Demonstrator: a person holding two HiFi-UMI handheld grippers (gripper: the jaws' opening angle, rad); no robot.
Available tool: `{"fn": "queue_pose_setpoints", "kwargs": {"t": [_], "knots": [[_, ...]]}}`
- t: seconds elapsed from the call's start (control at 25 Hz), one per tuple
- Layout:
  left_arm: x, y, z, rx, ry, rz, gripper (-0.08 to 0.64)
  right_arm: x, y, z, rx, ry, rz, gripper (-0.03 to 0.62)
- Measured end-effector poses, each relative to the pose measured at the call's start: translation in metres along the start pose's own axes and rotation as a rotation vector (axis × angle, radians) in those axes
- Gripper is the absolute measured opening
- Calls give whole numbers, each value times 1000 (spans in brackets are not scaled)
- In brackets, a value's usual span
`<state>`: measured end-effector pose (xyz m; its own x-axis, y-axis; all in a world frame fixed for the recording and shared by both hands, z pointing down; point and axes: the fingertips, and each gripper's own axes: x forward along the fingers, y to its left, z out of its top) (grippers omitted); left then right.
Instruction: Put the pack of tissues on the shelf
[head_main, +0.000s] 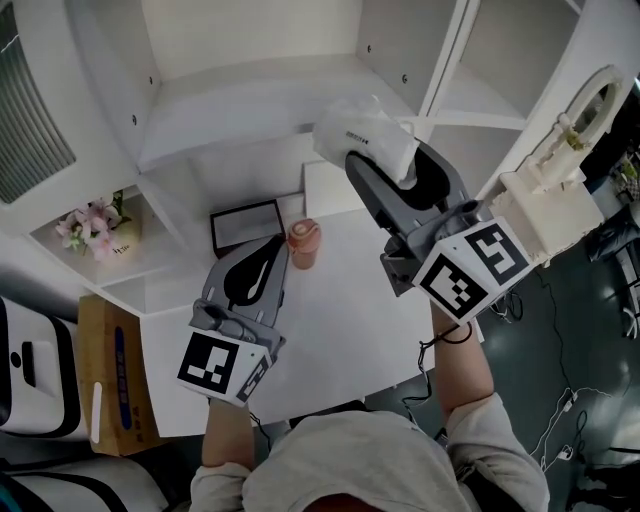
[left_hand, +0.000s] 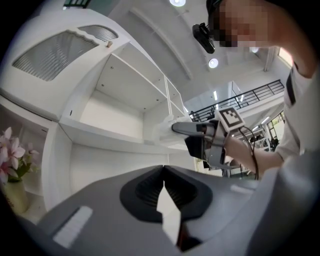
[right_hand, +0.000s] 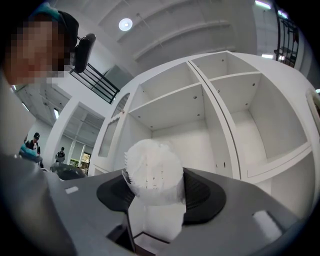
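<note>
Grips the pack of tissues (right_hand: 152, 170) between the clenched fingers (right_hand: 207, 192) of the right gripper (head_main: 385, 160), up in front of an empty bay of the white shelf (head_main: 250, 100), apparently ready to slide it in. Holds the left gripper (head_main: 278, 243) low over the table (head_main: 350, 320), fingers (left_hand: 145, 190) pressed together on nothing, likely just out of the way.

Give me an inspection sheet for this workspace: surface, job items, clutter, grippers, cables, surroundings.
Surface: white table, mostly bare.
Job's things: pack of tissues held up in front of the white shelf, not yet set on it.
Clutter: black-rimmed tray and pink cup on the table.
Grippers: right gripper shut on the pack; left gripper shut, empty, over the table.
Cables: thin cables on the floor at right.
Surroundings: flowers in a low cubby; cardboard box on the floor at left.
</note>
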<state>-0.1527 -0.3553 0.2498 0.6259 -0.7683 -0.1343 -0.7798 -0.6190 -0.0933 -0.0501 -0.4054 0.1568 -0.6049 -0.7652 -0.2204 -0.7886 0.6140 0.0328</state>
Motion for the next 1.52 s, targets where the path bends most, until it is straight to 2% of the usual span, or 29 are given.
{"fn": "queue_pose_setpoints", "kwargs": {"t": [0.36, 0.56, 0.76, 0.96, 1.4, 1.52], "knots": [[-2, 13, 0, -19, -16, -4, 2, 27, -11, 21, -68, -12, -43, 264], [-4, 21, -2, -24, -14, 7, 2, 40, -21, 18, -94, -4, -76, 264], [-6, 29, -5, -30, -14, 17, 2, 51, -31, 6, -100, 30, -114, 264], [-9, 38, -7, -32, -13, 29, 2, 65, -36, 0, -146, 63, -156, 264], [-15, 51, -10, -42, -5, 49, 2, 88, -48, -11, -218, 188, -250, 268], [-16, 55, -13, -51, -3, 54, 2, 93, -51, -15, -195, 196, -248, 268]]}}
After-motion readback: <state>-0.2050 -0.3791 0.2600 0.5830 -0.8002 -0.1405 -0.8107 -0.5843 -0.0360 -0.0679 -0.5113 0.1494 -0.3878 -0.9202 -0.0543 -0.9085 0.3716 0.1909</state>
